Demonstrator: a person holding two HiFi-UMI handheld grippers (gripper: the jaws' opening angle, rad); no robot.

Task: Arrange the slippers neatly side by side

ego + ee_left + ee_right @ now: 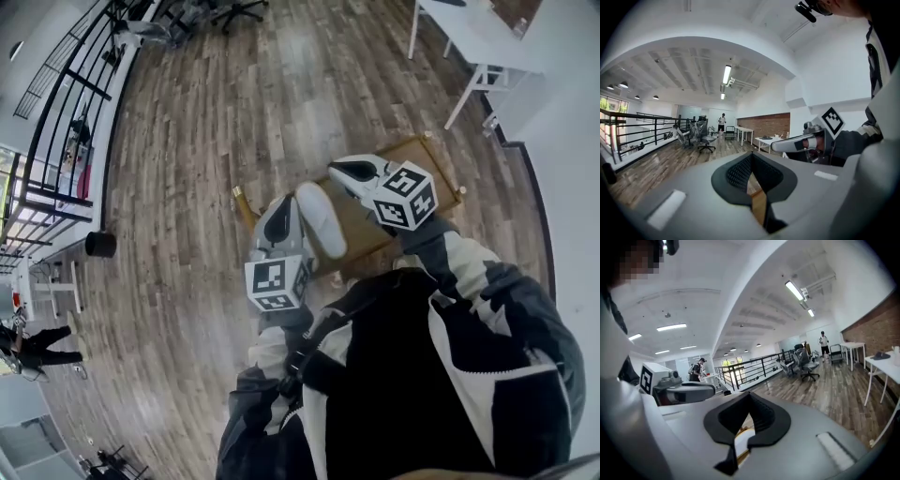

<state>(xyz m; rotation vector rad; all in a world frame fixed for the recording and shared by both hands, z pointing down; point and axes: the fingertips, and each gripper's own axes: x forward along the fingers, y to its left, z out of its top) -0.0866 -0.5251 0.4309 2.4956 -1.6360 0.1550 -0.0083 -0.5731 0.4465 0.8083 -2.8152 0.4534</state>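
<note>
Left gripper point(751, 161) fingers closed, empty; right gripper point(749, 401) same. White slipper point(319, 220) on tan mat point(433, 167), well below, between both grippers. Likely light, soft, bendy; pinch heel rim. Second slipper unseen.

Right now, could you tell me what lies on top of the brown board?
One white slipper lies on the board. The left gripper, the right gripper and a sleeve cover the rest; no second slipper shows.

Black-white jacket point(450, 375); grey left claw point(279, 216), right claw point(354, 171), square-marker cubes point(277, 281)
</note>
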